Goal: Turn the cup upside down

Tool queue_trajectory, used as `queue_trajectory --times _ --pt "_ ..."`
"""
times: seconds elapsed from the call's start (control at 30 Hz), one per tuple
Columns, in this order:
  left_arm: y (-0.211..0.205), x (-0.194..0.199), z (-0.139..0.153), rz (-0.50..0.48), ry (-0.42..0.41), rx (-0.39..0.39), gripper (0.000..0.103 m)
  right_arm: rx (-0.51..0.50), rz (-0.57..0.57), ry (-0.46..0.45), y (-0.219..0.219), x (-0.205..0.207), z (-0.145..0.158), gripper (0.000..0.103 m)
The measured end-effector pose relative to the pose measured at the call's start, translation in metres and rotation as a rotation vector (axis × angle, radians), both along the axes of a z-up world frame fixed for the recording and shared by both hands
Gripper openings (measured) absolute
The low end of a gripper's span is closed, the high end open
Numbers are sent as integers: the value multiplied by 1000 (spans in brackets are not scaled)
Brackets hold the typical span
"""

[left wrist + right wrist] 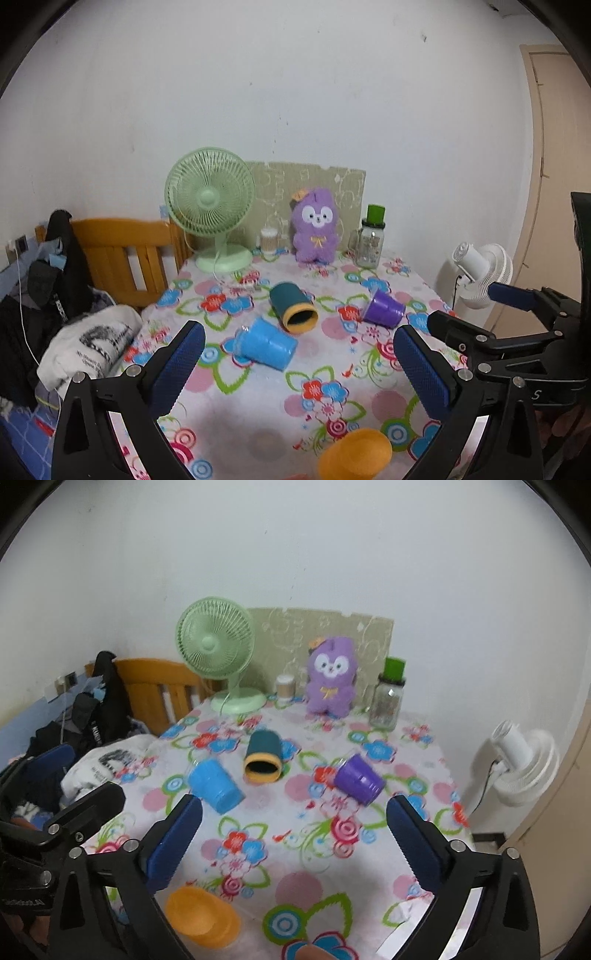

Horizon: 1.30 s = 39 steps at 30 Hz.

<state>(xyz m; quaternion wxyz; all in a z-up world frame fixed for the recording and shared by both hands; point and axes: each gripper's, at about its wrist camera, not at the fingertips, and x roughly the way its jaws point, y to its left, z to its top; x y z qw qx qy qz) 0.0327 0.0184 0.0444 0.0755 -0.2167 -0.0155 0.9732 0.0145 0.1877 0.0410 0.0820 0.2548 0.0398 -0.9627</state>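
My left gripper (299, 350) and right gripper (294, 818) both hang spread wide, holding nothing. The cups lie tipped at mid-frame: blue cup (266, 345), teal cup (293, 307), purple cup (383, 308); an orange cup (355, 458) sits at the lower edge. I judge these smooth, tapered plastic walls could roll or squirt from my ribbed pads, and the soft floral tablecloth (258, 406) may bunch underneath.

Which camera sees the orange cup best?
The right wrist view: the orange cup shows whole on the flowery tablecloth, just right of the tool's left finger. The left wrist view catches the same cup at the bottom edge, partly cut off.
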Motion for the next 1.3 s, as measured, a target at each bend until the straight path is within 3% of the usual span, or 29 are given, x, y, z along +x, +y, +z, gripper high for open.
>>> queue_trajectory --times 0.23,0.6,1.3 --pt "-8 7 22 29 71 13 103 -3 -13 97 -4 7 27 103" --pt "-16 18 32 60 131 23 103 -7 -9 155 -13 17 39 103" --pt "-20 22 32 78 123 32 103 -8 -14 164 -16 20 42 103"
